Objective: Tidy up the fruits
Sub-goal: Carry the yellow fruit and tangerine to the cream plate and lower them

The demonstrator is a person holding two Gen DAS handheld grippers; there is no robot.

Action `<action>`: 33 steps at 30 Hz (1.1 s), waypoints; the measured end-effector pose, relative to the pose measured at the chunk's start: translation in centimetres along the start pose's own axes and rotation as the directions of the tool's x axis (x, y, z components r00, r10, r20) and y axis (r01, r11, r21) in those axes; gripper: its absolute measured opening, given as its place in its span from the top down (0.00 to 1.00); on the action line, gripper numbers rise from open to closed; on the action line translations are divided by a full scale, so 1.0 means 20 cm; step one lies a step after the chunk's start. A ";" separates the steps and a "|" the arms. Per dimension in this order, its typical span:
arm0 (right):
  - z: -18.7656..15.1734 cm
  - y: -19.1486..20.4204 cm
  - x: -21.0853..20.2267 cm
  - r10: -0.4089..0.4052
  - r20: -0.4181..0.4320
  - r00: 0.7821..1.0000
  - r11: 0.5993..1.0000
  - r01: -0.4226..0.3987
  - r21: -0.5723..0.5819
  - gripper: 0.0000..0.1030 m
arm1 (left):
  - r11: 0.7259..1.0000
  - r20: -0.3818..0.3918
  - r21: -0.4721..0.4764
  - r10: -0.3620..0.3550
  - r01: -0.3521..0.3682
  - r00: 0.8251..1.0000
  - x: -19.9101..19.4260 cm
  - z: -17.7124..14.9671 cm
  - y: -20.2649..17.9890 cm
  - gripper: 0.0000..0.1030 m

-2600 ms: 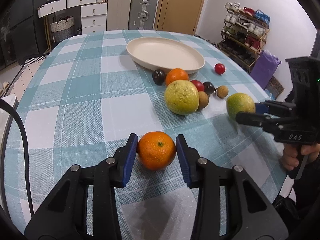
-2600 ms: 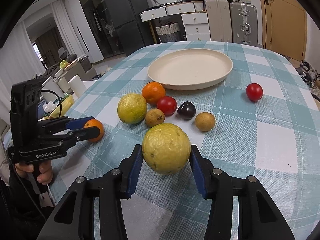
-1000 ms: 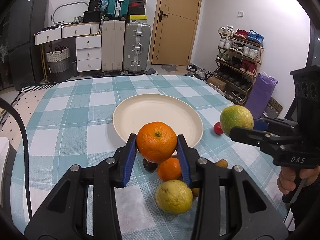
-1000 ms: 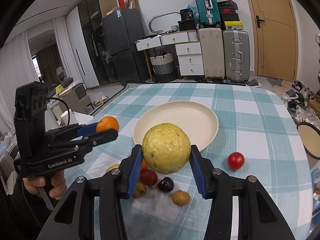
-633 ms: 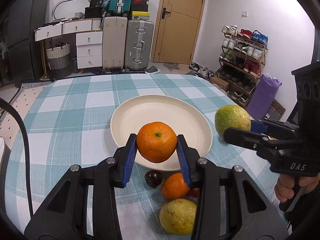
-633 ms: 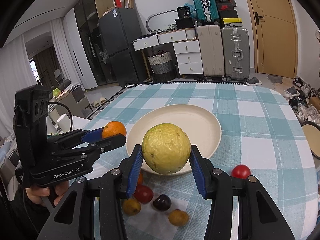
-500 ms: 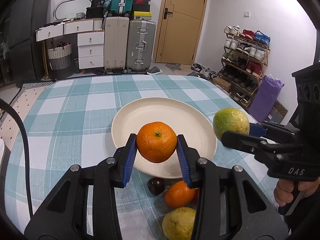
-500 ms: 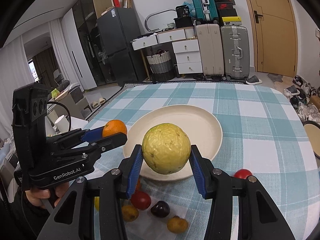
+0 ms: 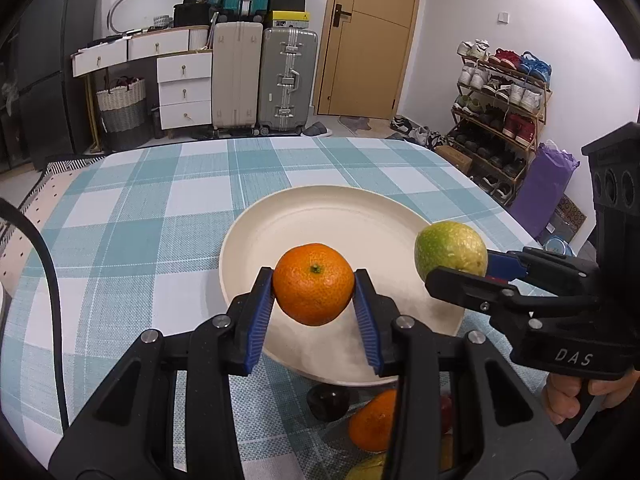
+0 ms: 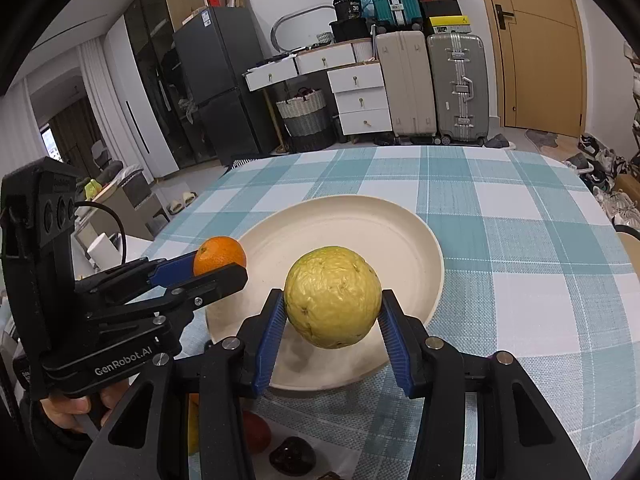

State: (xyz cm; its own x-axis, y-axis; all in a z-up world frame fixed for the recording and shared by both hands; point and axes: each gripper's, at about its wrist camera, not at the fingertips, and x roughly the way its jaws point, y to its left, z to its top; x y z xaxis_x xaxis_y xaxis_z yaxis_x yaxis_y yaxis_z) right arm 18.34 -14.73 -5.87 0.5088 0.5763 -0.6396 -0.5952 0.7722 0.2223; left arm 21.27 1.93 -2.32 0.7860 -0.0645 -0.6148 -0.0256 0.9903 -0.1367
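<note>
Left wrist view: the left claw point(image 9: 314, 300) is clamped on an orange point(image 9: 313, 283), held in the air over the near rim of the cream plate point(image 9: 320, 220); to its right the right claw point(image 9: 460, 270) pinches a green-yellow fruit point(image 9: 450, 249) above the plate's right edge.

Right wrist view: the right claw point(image 10: 333, 320) grips the green-yellow fruit point(image 10: 333, 297) between its blue pads, over the plate point(image 10: 360, 224) on the checked bench point(image 10: 520, 280); the left claw point(image 10: 216, 266) holds the orange point(image 10: 218, 254) at the plate's left rim.

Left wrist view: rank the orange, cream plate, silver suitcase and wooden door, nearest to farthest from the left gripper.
1. Orange: held between the left gripper fingers, over the plate's near part.
2. Cream plate: on the checked tablecloth, just below and ahead.
3. Silver suitcase: on the floor past the table's far edge.
4. Wooden door: back wall, right of the suitcase.
</note>
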 end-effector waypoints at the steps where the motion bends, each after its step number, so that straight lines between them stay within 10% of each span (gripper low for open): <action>1: 0.00 0.00 0.00 -0.002 -0.001 1.000 1.000 0.002 -0.002 0.53 | 1.000 -0.003 0.001 0.001 -0.001 1.000 0.01 0.00 0.00 0.64; 33: -0.01 -0.05 0.11 -0.013 -0.059 0.998 1.000 0.014 0.013 0.53 | 0.998 -0.011 0.047 0.036 -0.035 0.999 0.02 -0.03 -0.03 0.64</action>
State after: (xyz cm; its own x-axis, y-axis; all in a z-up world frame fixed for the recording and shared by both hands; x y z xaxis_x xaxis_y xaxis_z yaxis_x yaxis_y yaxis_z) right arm 19.88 -14.35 -7.68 0.4790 0.5491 -0.6849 -0.5800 0.7836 0.2226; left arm 21.33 1.34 -2.93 0.7781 -0.0301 -0.6275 -0.0243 0.9967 -0.0779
